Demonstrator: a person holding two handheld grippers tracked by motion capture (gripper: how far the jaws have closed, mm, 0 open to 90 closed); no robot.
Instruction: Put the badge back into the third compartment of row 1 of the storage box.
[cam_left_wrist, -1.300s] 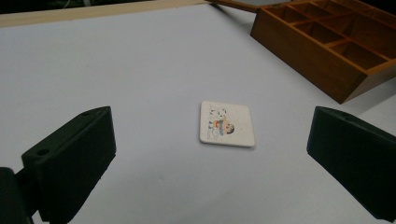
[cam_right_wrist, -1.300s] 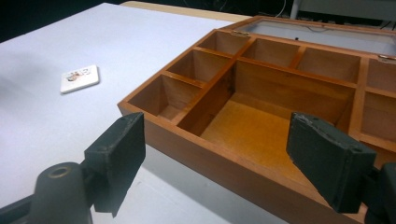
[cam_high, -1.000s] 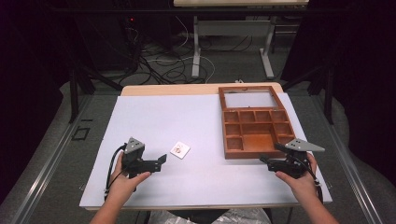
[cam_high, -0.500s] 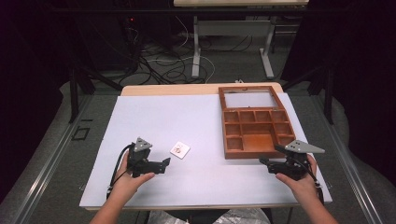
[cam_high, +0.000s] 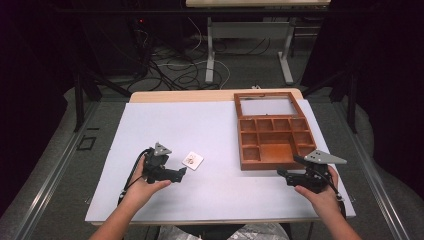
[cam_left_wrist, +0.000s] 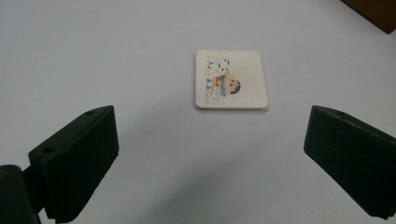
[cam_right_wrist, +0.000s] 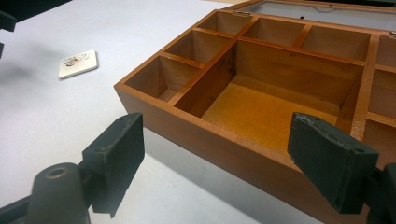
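We see the left gripper (cam_high: 181, 171) with its two black jaws spread wide and nothing between them; in the left gripper view they flank bare surface, and the small square white tile with a colourful cartoon print (cam_left_wrist: 231, 79) lies flat a little ahead of them, untouched. From the high view that tile (cam_high: 192, 160) sits just beside the jaw tips, on the left half of the bench and well apart from the box.

The right gripper (cam_high: 283, 173) also has its jaws released, wide apart and gripping nothing. In the right gripper view they stand just short of the near wall of the brown wooden compartment box (cam_right_wrist: 196, 128), whose large middle cell has an orange-brown floor, with smaller cells around it. The box's glass-paned lid (cam_high: 266, 105) lies open toward the far edge.

Outward from there, we find the bench covered by a pale lilac-white sheet (cam_high: 210, 125), smooth and matte, with a strip of light wooden benchtop (cam_high: 180, 96) showing at the far edge. Beyond it the room is dark: grey carpeted floor (cam_high: 240, 75), a tangle of black and white cables (cam_high: 175, 67), and the grey metal legs of another table (cam_high: 212, 50).
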